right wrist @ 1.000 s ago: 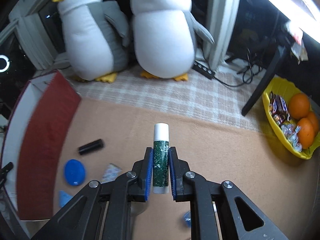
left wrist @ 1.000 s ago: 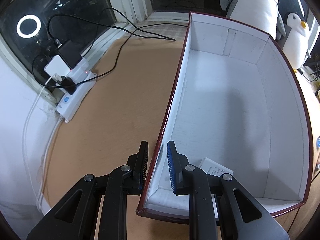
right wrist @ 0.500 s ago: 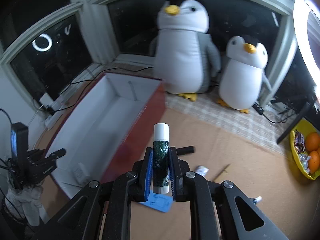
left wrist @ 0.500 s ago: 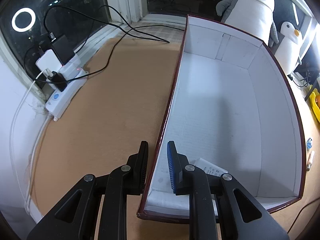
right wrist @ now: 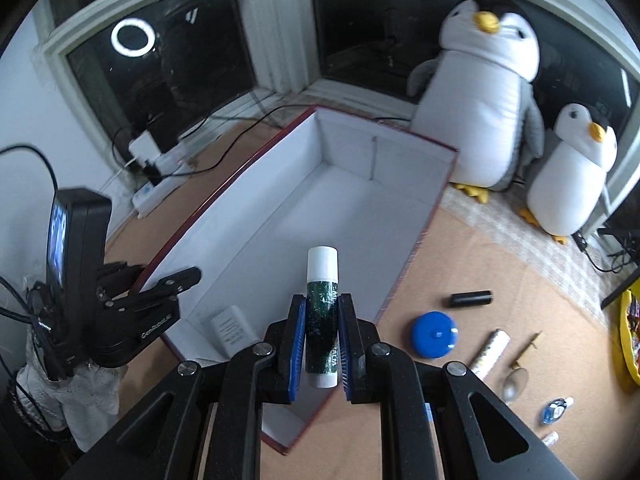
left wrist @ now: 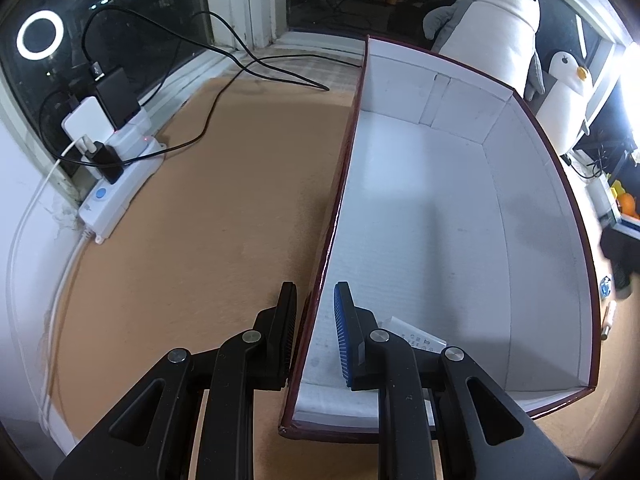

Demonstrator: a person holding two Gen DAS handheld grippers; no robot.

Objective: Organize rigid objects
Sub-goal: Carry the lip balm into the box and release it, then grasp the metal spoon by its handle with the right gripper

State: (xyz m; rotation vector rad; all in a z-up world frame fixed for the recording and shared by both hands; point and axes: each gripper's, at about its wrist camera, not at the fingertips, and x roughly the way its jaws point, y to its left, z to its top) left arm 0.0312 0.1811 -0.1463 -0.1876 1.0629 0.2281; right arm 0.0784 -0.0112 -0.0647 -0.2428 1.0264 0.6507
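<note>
A glue stick [right wrist: 322, 316], white-capped with a dark green label, stands upright between the blue pads of the right hand-held gripper [right wrist: 321, 344], which is clamped on its lower half; in the right wrist view it hangs above the near end of a large open box [right wrist: 276, 216] with dark red outer walls and a white lining; the box sits on a tan tabletop [right wrist: 472, 264] and holds a small white packet [right wrist: 234, 330] lying flat near its near corner; the left hand-held gripper [left wrist: 316, 328] is closed on the box's long left wall near that same corner, one black finger outside the wall and the blue-padded finger inside; the same gripper shows at the left of the right wrist view [right wrist: 160, 284], carrying a black device with a lit screen; on the tabletop to the right of the box lie a black cylinder [right wrist: 470, 299], a round blue disc [right wrist: 434, 334], a pale patterned tube [right wrist: 490, 354], a small brass-coloured piece [right wrist: 526, 350] and a small blue and white bottle [right wrist: 554, 409], all apart from one another; a large plush penguin [right wrist: 480, 96] and a smaller one [right wrist: 572, 176] stand behind the box's far right corner; a white power strip [left wrist: 120, 188] with plugs and black cables rests by the window at the left; a ring light [right wrist: 132, 37] is reflected in the dark glass; a yellow bowl's rim [right wrist: 626, 344] shows at the far right edge.
</note>
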